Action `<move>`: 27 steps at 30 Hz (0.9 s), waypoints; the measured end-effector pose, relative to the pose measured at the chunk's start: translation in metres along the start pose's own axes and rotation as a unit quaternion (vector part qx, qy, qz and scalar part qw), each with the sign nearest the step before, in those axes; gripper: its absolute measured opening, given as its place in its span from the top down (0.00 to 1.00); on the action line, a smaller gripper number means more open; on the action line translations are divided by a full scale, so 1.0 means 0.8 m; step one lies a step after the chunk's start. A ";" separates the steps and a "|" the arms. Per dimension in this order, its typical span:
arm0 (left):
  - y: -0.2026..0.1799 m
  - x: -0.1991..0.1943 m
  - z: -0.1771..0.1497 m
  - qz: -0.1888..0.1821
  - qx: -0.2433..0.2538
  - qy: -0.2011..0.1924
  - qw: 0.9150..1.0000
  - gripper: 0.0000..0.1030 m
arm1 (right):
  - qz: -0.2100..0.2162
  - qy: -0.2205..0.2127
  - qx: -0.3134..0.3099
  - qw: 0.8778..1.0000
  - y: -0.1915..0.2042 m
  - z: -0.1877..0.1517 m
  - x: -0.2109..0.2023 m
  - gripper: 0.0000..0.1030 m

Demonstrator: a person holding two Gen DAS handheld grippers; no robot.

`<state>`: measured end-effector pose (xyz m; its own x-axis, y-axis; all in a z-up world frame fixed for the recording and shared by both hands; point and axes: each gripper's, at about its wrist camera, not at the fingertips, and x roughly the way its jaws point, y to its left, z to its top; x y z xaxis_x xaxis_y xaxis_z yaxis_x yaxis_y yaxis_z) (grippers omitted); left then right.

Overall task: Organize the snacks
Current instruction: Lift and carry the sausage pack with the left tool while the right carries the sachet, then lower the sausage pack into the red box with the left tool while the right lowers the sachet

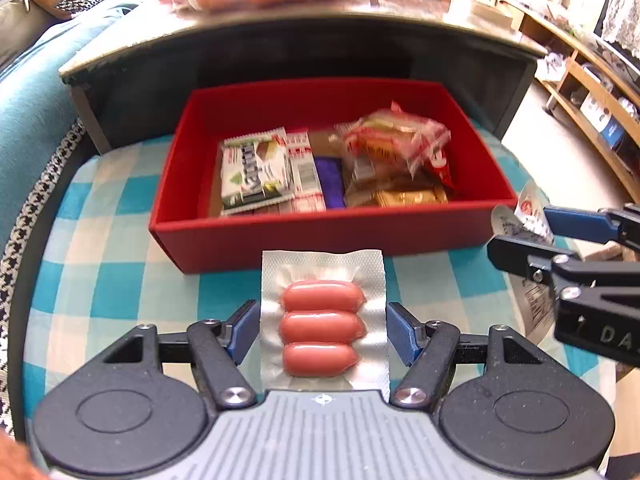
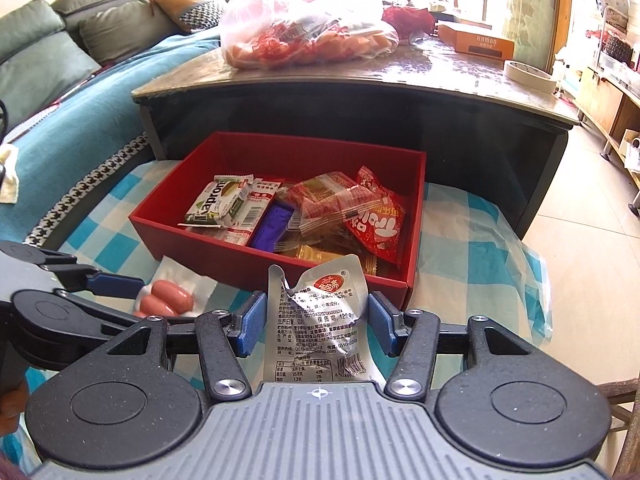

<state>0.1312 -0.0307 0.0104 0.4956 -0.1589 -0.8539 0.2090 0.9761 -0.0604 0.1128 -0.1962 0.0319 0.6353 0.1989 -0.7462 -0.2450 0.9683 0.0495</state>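
A red open box [image 1: 320,236] sits on a surface covered with a blue-and-white checked cloth [image 1: 100,280], its far side close to a dark low table [image 2: 360,128]. Inside the box lie mixed snacks: a green-and-white wafer packet [image 1: 252,172] at the left, a purple wrapper [image 1: 330,184] in the middle, and clear and red crinkled packets [image 1: 396,144] piled at the right. Just in front of the box's near wall, a clear vacuum pack of three small sausages [image 1: 322,320] sits between the blue pads of the left hand-held gripper [image 1: 322,330]. The pads touch the pack's edges on both sides and it hangs there clear of the cloth – the gripper is grasping it, jaws wide. To the right, the right hand-held gripper [image 2: 314,326] is clenched on a crumpled silver foil snack packet [image 2: 316,324], printed with small text and a red logo, its top torn and curled; the pads press its two sides. That packet is held up near the box's near right corner, above the cloth. On the low table beyond – farther back – rests a translucent plastic bag [image 2: 308,24] full of red and orange snacks, with an orange carton [image 2: 476,44] and a roll of tape [image 2: 528,76] to its right. A teal sofa with cushions [image 2: 52,72] lies at the far left.
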 end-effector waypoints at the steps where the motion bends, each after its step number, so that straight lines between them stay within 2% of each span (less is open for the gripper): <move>1: 0.000 -0.002 0.002 0.001 -0.002 -0.004 1.000 0.06 | -0.001 -0.002 -0.002 1.000 0.001 0.002 0.000 0.39; 13: 0.001 -0.015 0.053 0.009 -0.015 -0.047 0.999 0.06 | -0.007 -0.029 -0.003 1.000 -0.002 0.034 0.002 0.39; 20: 0.003 -0.002 0.088 0.015 -0.025 -0.059 0.998 0.06 | -0.008 -0.044 0.010 0.999 -0.015 0.064 0.016 0.39; 27: 0.003 0.022 0.113 0.023 -0.027 -0.058 0.998 0.06 | -0.009 -0.039 0.024 0.999 -0.031 0.083 0.046 0.39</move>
<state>0.2168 -0.0449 0.0416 0.5988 -0.1275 -0.7907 0.1397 0.9887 -0.0536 0.1905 -0.2033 0.0472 0.6947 0.1915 -0.6933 -0.1993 0.9774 0.0702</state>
